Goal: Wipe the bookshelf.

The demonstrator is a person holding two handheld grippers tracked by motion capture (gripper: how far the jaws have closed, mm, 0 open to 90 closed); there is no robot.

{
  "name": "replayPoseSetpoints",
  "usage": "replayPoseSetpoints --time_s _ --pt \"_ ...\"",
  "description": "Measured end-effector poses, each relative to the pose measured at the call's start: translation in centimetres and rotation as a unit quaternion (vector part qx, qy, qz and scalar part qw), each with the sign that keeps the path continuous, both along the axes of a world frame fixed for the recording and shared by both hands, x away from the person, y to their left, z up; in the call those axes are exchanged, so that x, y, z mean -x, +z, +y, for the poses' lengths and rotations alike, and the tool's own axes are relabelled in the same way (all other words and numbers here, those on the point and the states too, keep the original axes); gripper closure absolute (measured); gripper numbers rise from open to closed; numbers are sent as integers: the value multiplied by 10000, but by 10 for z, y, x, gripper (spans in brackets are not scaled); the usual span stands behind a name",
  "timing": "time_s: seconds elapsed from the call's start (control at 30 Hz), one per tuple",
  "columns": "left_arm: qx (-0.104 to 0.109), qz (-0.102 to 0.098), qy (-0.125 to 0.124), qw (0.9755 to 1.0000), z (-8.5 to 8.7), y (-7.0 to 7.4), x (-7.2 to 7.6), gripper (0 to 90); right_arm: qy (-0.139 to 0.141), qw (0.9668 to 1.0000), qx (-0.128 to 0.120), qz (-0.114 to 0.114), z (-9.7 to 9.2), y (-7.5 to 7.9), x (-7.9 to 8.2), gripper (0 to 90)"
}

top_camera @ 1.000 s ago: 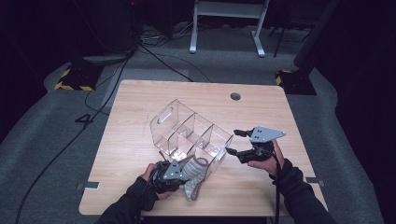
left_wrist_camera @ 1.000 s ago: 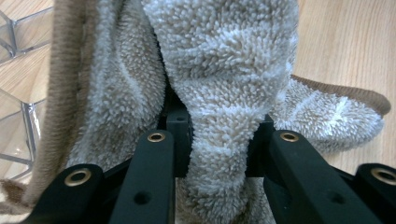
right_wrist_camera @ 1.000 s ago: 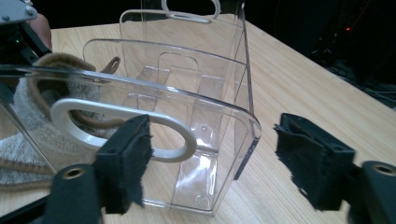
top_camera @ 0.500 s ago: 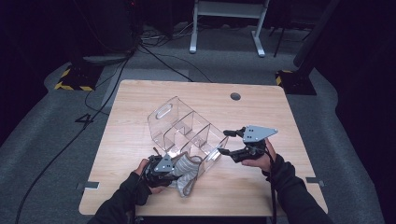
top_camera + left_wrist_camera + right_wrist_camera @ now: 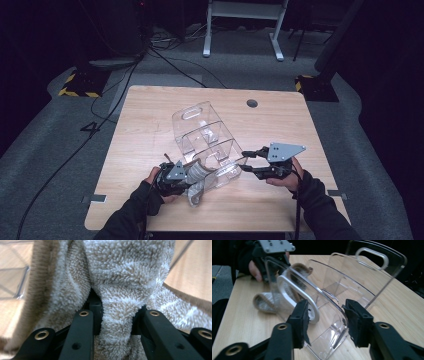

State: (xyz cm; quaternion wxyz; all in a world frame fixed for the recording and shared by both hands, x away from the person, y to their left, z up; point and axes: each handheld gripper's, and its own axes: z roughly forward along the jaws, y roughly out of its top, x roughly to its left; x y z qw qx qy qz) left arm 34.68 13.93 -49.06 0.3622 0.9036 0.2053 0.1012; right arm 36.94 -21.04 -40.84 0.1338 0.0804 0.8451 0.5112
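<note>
Nearest the person, the left gripper (image 5: 192,175) pinches a fuzzy beige sock (image 5: 120,290), its jaws clamped on a fold of it at the clear bin's (image 5: 207,145) near end. The right gripper (image 5: 246,161) straddles the bin's near corner wall; its jaws have just been closing, pads beside the plastic but not clearly pressing. Beyond, the bin lies on the table (image 5: 150,115).

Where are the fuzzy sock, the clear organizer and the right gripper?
fuzzy sock (image 5: 120,272), left gripper view, its bunched pile.
clear organizer (image 5: 192,114), high view, far end wall by the handle slot.
right gripper (image 5: 325,321), right gripper view, between its fingers.
</note>
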Motion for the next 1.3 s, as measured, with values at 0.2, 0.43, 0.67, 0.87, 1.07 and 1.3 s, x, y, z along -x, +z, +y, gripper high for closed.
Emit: replayPoseSetpoints --time_s 0.2,0.43,0.67,0.87,1.07,1.3 --pt "-64 -131 315 9994 -3 1 -15 724 164 9998 -38 57 -5 0 11 687" --pt "148 -202 536 9982 4 8 -14 721 106 9997 -13 201 2 -1 14 823" --pt "413 -568 664 9953 23 35 10 743 183 9997 80 105 14 0 23 850" --pt "1117 -941 616 9874 38 66 38 749 190 9998 58 81 22 -1 26 852" --pt "1272 -1197 347 9840 29 78 61 748 188 9998 31 84 25 -2 25 851" --pt "1054 -1371 65 9849 -4 82 74 747 203 9997 10 100 26 -3 24 854"
